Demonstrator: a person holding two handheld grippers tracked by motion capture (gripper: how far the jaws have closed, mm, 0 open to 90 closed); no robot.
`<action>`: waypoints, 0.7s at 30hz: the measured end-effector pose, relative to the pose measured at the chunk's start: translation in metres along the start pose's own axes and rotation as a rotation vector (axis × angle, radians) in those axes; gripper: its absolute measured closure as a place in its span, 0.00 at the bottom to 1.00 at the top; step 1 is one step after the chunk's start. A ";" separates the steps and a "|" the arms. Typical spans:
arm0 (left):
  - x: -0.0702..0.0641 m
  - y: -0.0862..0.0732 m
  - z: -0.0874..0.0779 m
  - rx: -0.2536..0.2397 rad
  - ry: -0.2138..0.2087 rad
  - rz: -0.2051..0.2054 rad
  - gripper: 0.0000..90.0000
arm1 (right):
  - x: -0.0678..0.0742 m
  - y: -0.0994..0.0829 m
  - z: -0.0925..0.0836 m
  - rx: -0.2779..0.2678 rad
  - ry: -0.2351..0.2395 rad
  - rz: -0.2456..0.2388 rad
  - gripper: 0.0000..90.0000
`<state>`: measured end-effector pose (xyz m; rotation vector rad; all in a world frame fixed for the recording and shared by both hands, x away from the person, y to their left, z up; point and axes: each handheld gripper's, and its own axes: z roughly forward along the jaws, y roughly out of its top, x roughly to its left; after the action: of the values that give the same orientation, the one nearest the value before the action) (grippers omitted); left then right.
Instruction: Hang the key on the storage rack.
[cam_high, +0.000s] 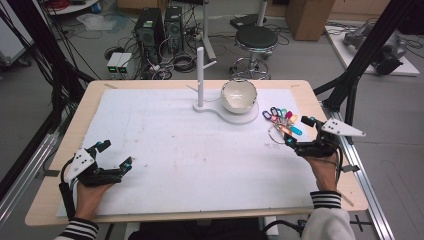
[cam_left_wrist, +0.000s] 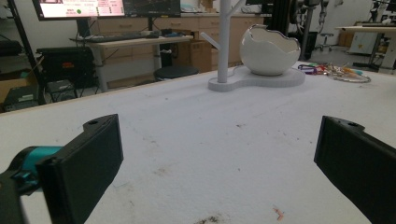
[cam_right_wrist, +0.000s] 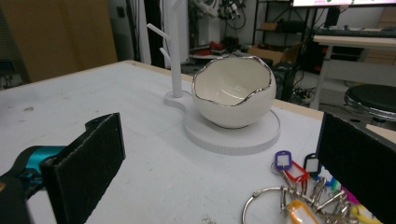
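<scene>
A bunch of keys (cam_high: 282, 121) with coloured tags on a metal ring lies at the right of the white mat, beside a white egg-shaped bowl (cam_high: 239, 95) with a silver rim. The bowl stands on a white base (cam_high: 250, 118) that carries an upright peg post (cam_high: 200, 75). My right gripper (cam_high: 298, 131) is open just in front of the keys (cam_right_wrist: 299, 191), with nothing between its jaws; the bowl (cam_right_wrist: 233, 93) is beyond them. My left gripper (cam_high: 116, 154) rests open at the mat's near left, far from the bowl (cam_left_wrist: 268, 51) and keys (cam_left_wrist: 336, 72).
The white mat (cam_high: 175, 150) covers most of the wooden table (cam_high: 85, 107). A black frame strut (cam_high: 350, 85) rises at the table's right edge. A stool (cam_high: 256, 37) and computer towers (cam_high: 150, 30) stand on the floor beyond the far edge.
</scene>
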<state>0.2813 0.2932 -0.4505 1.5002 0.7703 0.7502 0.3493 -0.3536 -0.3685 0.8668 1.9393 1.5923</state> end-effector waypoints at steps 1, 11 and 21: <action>0.000 0.000 0.000 0.000 0.000 0.000 0.02 | 0.000 0.000 0.000 0.000 0.000 0.000 0.01; 0.000 0.000 0.000 -0.001 -0.002 -0.001 0.02 | -0.021 0.035 0.020 0.191 0.073 -0.053 0.01; 0.000 0.000 0.001 0.002 -0.002 0.002 0.02 | -0.033 0.050 0.046 0.407 0.134 -0.145 0.01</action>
<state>0.2818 0.2925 -0.4505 1.5038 0.7681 0.7493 0.4126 -0.3408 -0.3297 0.7629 2.4132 1.2187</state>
